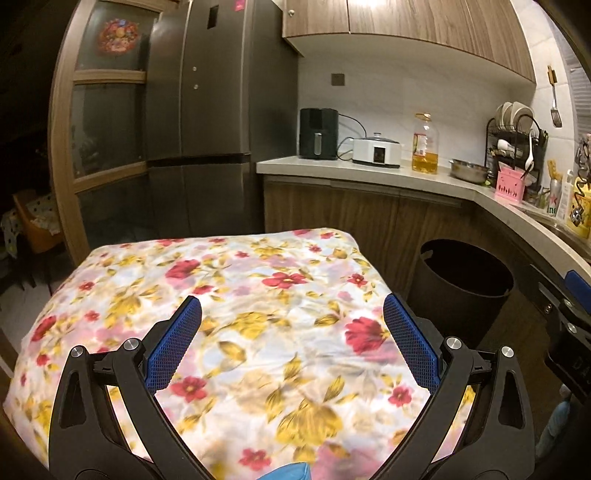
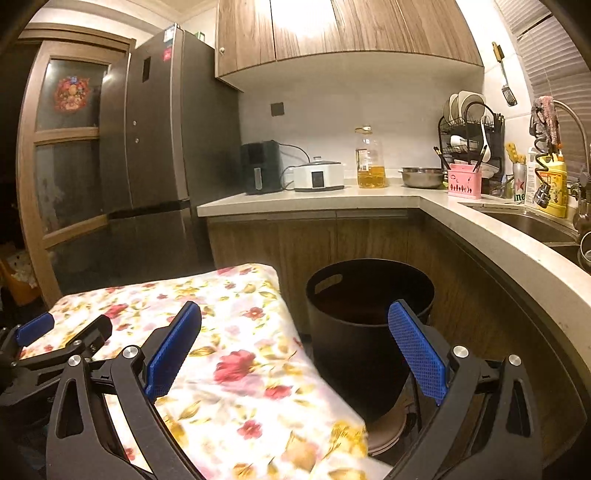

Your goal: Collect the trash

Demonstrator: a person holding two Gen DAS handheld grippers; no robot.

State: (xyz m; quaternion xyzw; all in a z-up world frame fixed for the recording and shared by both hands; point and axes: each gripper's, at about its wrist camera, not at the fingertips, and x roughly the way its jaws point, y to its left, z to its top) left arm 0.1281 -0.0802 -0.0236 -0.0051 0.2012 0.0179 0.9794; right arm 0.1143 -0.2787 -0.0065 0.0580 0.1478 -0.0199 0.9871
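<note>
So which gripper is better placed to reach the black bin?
Probably the right gripper: the black bin sits just ahead between its open fingers. The left gripper hovers over the floral cloth.

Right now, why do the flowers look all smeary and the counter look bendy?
In the left wrist view the flowered cloth is smeared, likely motion blur, while the oil bottle stays sharper; in the right wrist view the fisheye lens bends the countertop into a curve, a cabinet glares white on top, and the black bin is too dark inside to see.
</note>
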